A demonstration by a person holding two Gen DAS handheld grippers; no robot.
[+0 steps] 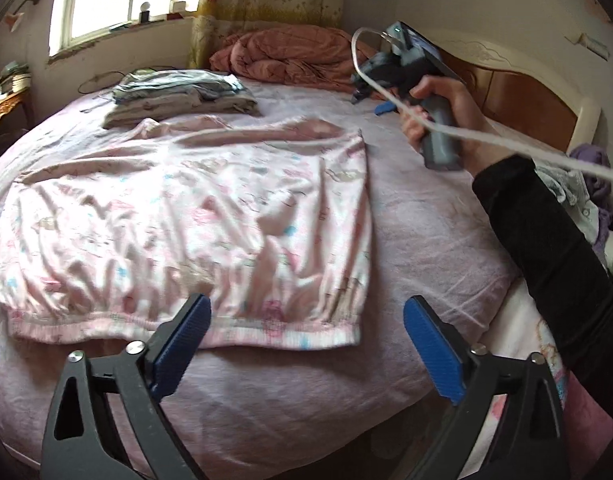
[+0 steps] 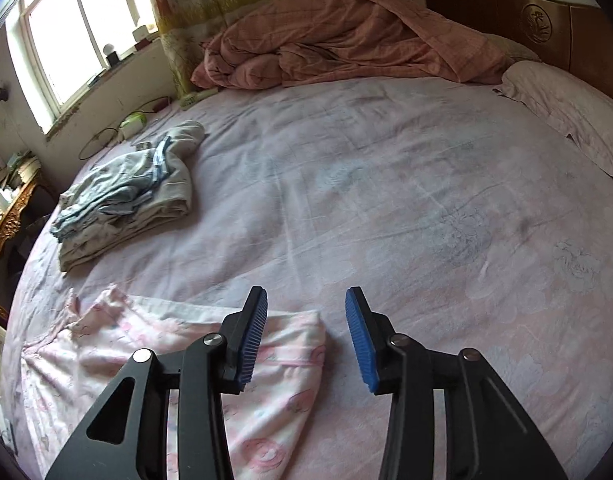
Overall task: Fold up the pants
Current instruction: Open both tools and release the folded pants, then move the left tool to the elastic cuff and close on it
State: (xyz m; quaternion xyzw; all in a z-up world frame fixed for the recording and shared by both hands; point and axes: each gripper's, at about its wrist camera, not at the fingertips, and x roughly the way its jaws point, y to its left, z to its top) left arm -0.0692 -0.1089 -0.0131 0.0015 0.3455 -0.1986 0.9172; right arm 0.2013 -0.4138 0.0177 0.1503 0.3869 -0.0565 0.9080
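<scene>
A stack of folded clothes (image 1: 178, 96) and a rumpled quilt (image 2: 346, 36) are seen beyond the pink pants (image 1: 186, 232). A lilac sheet (image 2: 386, 200) covers the bed. The left gripper (image 1: 306, 320) is spread wide, the right gripper (image 2: 305, 304) partly; nothing is held.

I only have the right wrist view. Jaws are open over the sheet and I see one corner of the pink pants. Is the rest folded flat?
Observer: Yes. In the left wrist view the pants lie as a flat, wrinkled rectangle, waistband along the near edge.
Operator: Left gripper holding them?
Observer: No. The left gripper is wide open above the waistband, nothing between its pads.
Operator: Where does my right gripper sit relative to the pants?
Observer: The right gripper is lifted off the bed, beyond the pants' far right corner, in the person's hand.
Operator: Anything trailing from it?
Observer: A white cable runs from it across the sleeve.
</scene>
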